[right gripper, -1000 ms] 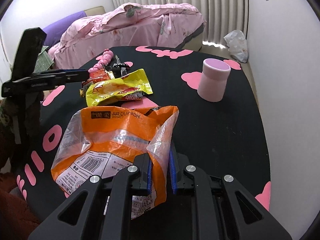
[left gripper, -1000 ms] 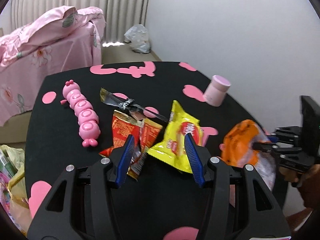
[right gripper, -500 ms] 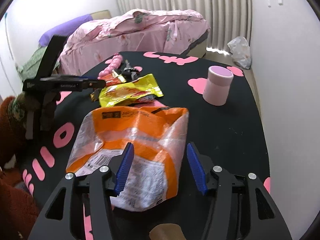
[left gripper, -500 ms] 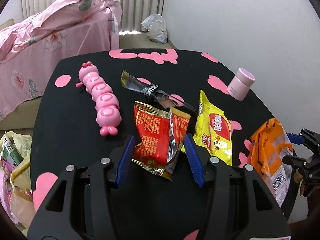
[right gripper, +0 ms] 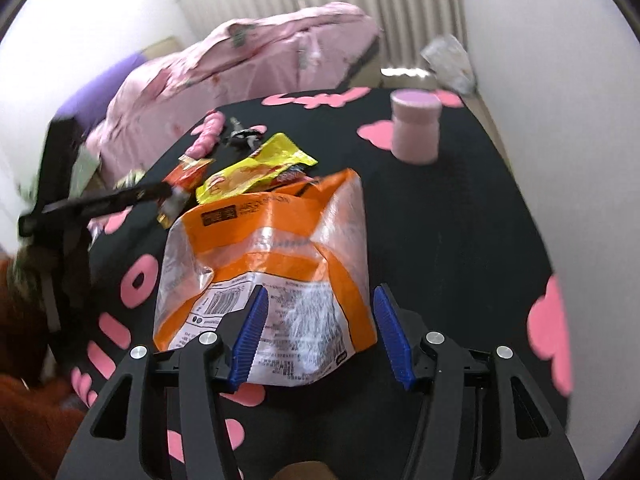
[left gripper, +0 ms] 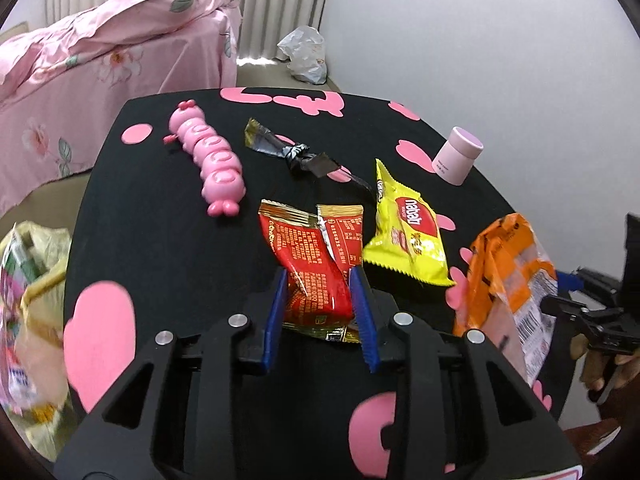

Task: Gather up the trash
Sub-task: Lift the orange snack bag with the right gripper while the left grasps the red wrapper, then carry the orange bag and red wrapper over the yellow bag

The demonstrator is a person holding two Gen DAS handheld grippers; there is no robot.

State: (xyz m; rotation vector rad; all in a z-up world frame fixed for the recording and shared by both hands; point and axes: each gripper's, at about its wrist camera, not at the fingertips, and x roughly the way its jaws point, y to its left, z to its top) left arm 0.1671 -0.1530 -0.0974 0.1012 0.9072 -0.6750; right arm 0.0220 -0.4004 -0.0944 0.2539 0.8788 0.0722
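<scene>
On the black table (left gripper: 160, 220) lie a red snack wrapper (left gripper: 312, 256), a yellow packet (left gripper: 404, 236), a twisted black foil wrapper (left gripper: 296, 152) and an orange-and-clear bag (right gripper: 280, 248). My left gripper (left gripper: 320, 308) is closing, and its blue pads pinch the near end of the crumpled red wrapper. My right gripper (right gripper: 320, 338) stands open over the near end of the orange bag, which lies flat on the table; the right pad is apart from it. The left wrist view shows the orange bag (left gripper: 504, 264) with the right gripper (left gripper: 564, 292) at its far-right side.
A pink caterpillar toy (left gripper: 212, 160) lies at the table's left and a pink jar (left gripper: 458, 156) stands at the far right. A filled plastic bag (left gripper: 28, 300) hangs off the table's left edge. A pink bed (left gripper: 100, 48) lies beyond the table.
My right gripper let go of the orange bag and opened wide; the bag now lies flat. My left gripper moved left from the yellow packet to the red wrapper and narrowed onto it.
</scene>
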